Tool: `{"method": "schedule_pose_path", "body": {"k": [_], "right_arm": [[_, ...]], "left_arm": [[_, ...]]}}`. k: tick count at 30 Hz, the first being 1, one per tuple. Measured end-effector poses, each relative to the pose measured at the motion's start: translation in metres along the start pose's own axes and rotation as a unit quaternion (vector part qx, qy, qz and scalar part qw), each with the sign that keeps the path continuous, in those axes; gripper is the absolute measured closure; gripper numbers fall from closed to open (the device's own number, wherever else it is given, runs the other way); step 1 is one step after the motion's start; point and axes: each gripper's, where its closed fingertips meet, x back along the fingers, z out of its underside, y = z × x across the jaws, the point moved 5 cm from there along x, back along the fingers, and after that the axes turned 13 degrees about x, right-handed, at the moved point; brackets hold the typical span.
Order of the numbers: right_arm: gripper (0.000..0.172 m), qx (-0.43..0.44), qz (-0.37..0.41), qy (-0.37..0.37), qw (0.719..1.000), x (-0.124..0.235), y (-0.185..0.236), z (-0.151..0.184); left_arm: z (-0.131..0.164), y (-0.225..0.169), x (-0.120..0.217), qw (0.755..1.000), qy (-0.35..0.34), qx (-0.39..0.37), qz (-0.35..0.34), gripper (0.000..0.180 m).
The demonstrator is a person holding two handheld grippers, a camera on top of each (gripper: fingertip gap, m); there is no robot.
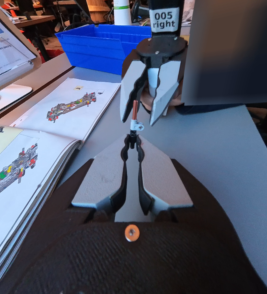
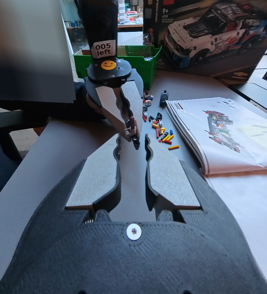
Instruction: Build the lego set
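My left gripper [image 1: 132, 140] is shut on a small assembly: a black beam [image 1: 132, 140] sits between its pads, with a light grey connector [image 1: 136, 125] and a brown axle [image 1: 135, 109] sticking out beyond the tips. My right gripper [image 1: 137, 122] faces it from the far side, open, its fingers either side of the axle and connector without pressing on them. In the right wrist view, my right gripper [image 2: 132, 136] stands open with the black beam [image 2: 135, 140] between its tips, and the left gripper [image 2: 130, 132] holds the assembly, axle [image 2: 131, 123] uppermost.
An open instruction booklet [image 1: 50, 127] lies left on the grey table [image 1: 209, 151], with a blue bin [image 1: 97, 47] behind. In the right wrist view several loose small pieces [image 2: 163, 130] lie beside the booklet [image 2: 225, 130], with a green bin [image 2: 144, 65] and a set box [image 2: 209, 39] behind.
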Motion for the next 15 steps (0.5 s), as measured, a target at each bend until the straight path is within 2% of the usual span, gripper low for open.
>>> {"method": "schedule_pose_path", "body": {"k": [4,7,12,15], "right_arm": [[0.147,0.018,-0.015,-0.001,1.000,-0.002,0.007,-0.001],[0.145,0.020,-0.018,-0.003,1.000,-0.003,0.009,-0.002],[0.140,-0.018,0.026,0.005,0.999,-0.002,-0.002,0.003],[0.140,-0.040,0.054,0.018,0.998,-0.001,-0.010,0.011]], "left_arm": [[-0.001,-0.007,-0.001,1.000,-0.005,0.005,0.030,0.176],[-0.001,-0.007,-0.001,1.000,-0.007,0.007,0.027,0.176],[-0.007,0.005,0.005,0.998,-0.037,0.047,-0.004,0.176],[-0.008,0.023,0.009,0.994,-0.050,0.083,-0.053,0.175]]}}
